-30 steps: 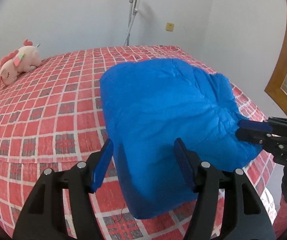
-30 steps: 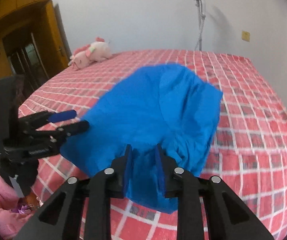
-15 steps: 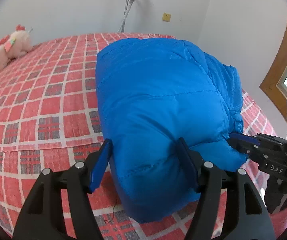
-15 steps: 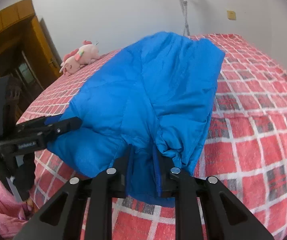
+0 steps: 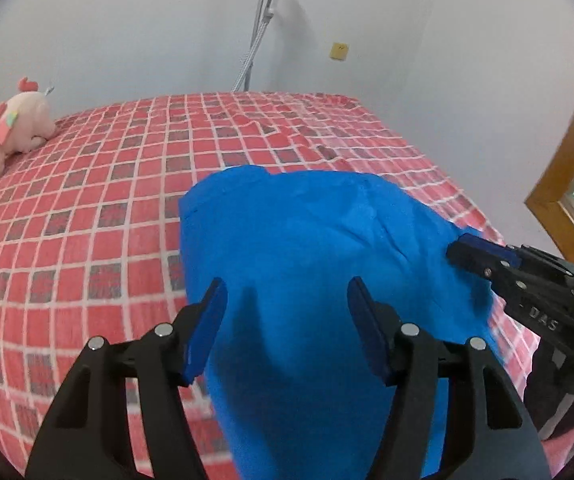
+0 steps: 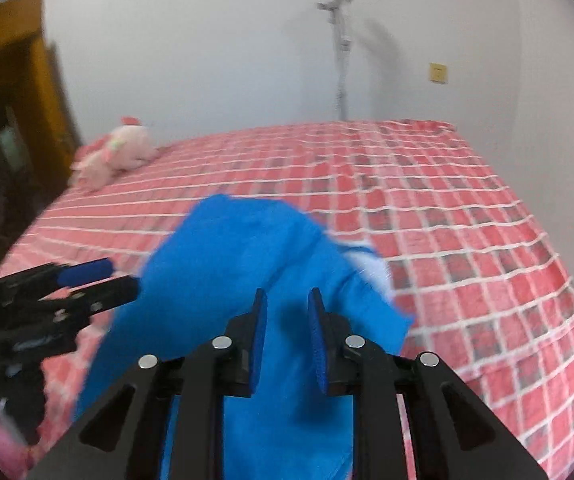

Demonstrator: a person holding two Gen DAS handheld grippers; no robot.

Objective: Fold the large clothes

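Observation:
A puffy blue jacket [image 5: 307,248] lies on the red checked bed [image 5: 87,220], and its near end hangs over the bed's front edge. My left gripper [image 5: 287,284] holds a thick fold at the jacket's near left. The blue fabric fills the gap between its pads, and the jaws are closing slightly. My right gripper [image 6: 288,294] grips the jacket [image 6: 239,260] at its near right side. Its jaws stand narrow, with fabric between them, and are easing open a little. Each gripper shows in the other's view: the right gripper [image 5: 457,250] and the left gripper [image 6: 125,276].
A pink plush toy [image 5: 7,136] lies at the bed's far left corner. A metal stand [image 5: 261,20] rises against the white wall behind the bed. A wooden window frame [image 5: 567,168] is on the right and a wooden door [image 6: 15,80] on the left.
The jacket was raised and puffed up half a second ago. It now lies lower, drawn toward the bed's near edge. Both grippers moved back with it.

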